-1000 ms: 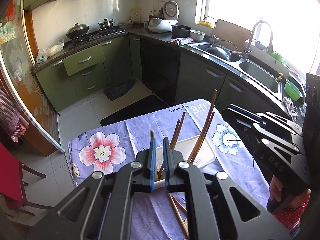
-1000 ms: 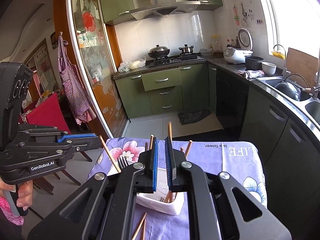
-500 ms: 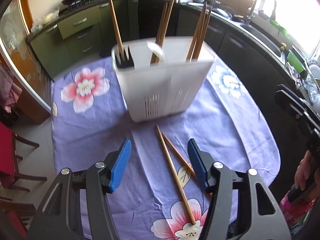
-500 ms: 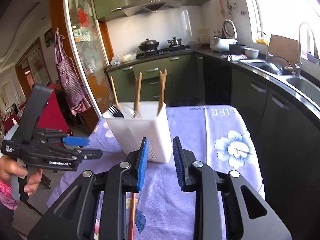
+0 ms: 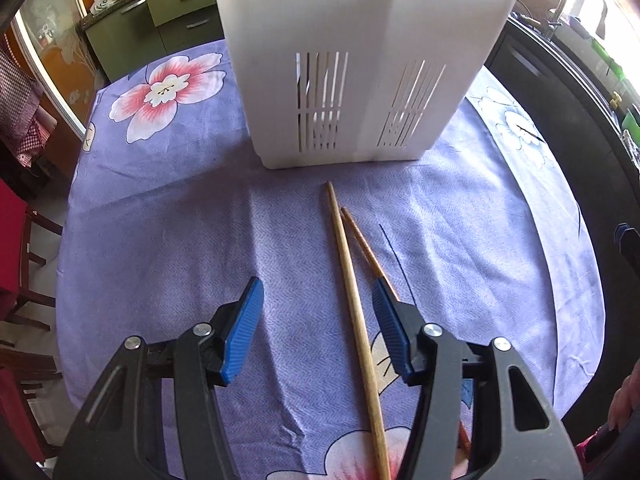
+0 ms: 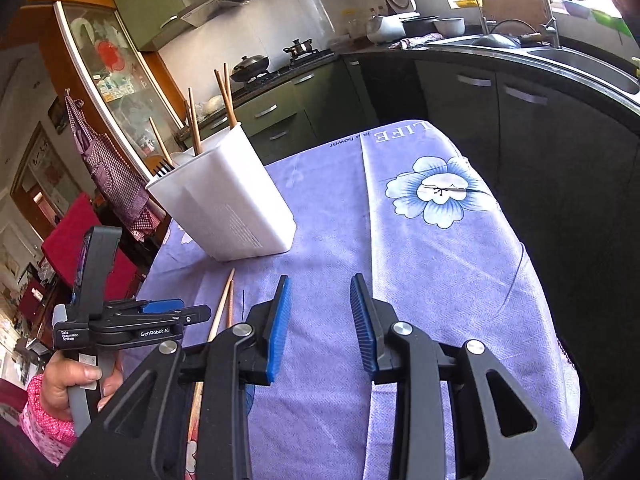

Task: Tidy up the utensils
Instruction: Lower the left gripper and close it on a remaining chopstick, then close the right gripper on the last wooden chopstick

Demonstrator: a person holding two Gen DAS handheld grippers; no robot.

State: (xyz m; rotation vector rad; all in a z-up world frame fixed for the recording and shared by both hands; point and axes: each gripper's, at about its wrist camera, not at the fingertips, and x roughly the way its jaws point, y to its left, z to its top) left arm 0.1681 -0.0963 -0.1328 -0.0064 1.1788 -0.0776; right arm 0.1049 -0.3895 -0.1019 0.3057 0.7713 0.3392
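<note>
The desk (image 5: 160,216) carries a purple flowered cloth; its near edge is cut off by the frame in both views, and its left side is hidden behind the left hand-held gripper in the right wrist view.

The caddy (image 5: 360,60), white and slotted, stands upright on the cloth at 12 o'clock in the left wrist view. Its rim is cut off at the top there, so its contents cannot be read from that side. In the right wrist view the caddy (image 6: 228,208) sits at 10 o'clock, with several chopsticks and dark fork tines showing above the rim; the compartments inside are hidden.

The left hand-held gripper (image 5: 318,300) has its jaws spread and closing slightly, above the cloth. The pale chopstick (image 5: 352,304) lies between the pads, touching neither; its lower end runs out of frame. In the right wrist view only its side shows, held in a hand (image 6: 76,384) at 8 o'clock.

The right hand-held gripper (image 6: 318,300) has its jaws part open over bare cloth, with nothing between them.

The dark chopstick (image 5: 362,242) lies just beside the pale one, at its right; its lower half is hidden behind the right blue pad (image 5: 390,326). Whether pad and stick touch cannot be told.
</note>
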